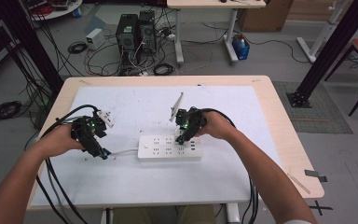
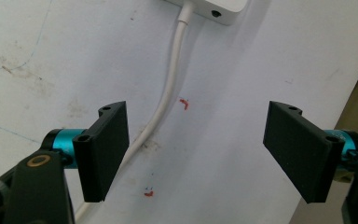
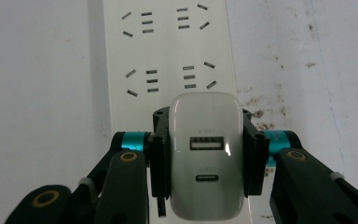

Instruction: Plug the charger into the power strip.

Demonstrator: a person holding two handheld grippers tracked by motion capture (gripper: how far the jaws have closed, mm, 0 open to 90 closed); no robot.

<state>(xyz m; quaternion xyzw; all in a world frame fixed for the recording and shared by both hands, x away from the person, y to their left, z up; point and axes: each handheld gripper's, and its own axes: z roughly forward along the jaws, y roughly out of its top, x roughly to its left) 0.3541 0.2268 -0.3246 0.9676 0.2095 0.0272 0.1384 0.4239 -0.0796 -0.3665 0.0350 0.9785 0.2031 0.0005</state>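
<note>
A white power strip [image 1: 169, 148] lies flat in the middle of the white mat, its cord [image 1: 123, 151] running left. My right gripper [image 1: 182, 138] is shut on a white USB charger [image 3: 205, 156], held over the strip's right end [image 3: 168, 51]. The charger's two ports face the right gripper view's camera. My left gripper [image 1: 103, 154] stands open just above the mat, left of the strip. In the left gripper view the cord [image 2: 165, 100] runs between the wide-apart jaws from the strip's end [image 2: 214, 10].
A small white plug adapter [image 1: 106, 118] lies on the mat behind my left hand. A grey plate [image 1: 176, 107] sticks up behind the right gripper. The mat [image 1: 223, 112] covers most of the wooden table [image 1: 289, 140]. Computers and cables stand on the floor beyond.
</note>
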